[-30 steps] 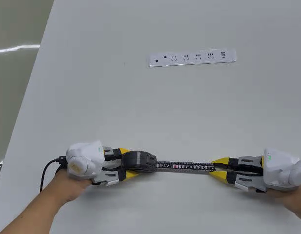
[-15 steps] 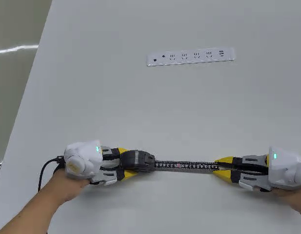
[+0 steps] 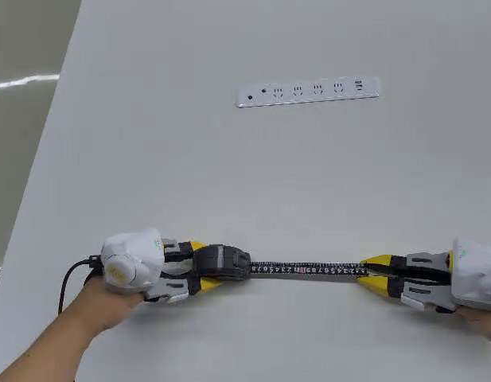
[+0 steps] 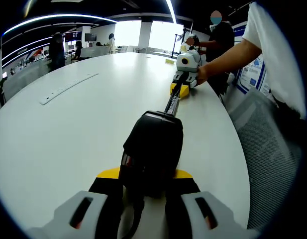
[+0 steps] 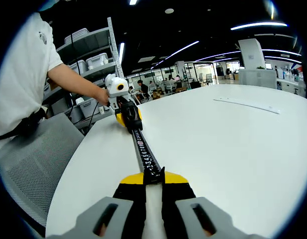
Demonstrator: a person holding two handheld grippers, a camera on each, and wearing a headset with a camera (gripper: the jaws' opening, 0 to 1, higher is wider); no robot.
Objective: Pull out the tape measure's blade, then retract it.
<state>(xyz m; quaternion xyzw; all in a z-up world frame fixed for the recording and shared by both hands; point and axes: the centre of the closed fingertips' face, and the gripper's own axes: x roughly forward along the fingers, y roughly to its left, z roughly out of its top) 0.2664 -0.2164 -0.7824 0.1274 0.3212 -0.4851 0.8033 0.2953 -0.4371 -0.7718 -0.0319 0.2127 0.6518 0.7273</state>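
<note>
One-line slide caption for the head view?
On a white table, the left gripper clamps the tape measure case; the right gripper holds its drawn-out blade.

White counter (image 3: 229, 183) with a power strip and a drawn-out tape measure on it

The counter is plain, smooth and white, its long left edge dropping to grey floor in the head view. A white power strip (image 3: 308, 91) lies flat toward the far side, sockets up, well apart from the rest. Near the person, the black tape measure (image 3: 221, 262) sits low on the surface, clamped in the left claw (image 3: 207, 265). Its blade (image 3: 309, 269) runs straight along the counter to the right claw (image 3: 372, 272), which pinches its end. Whether the blade touches the surface cannot be told
</note>
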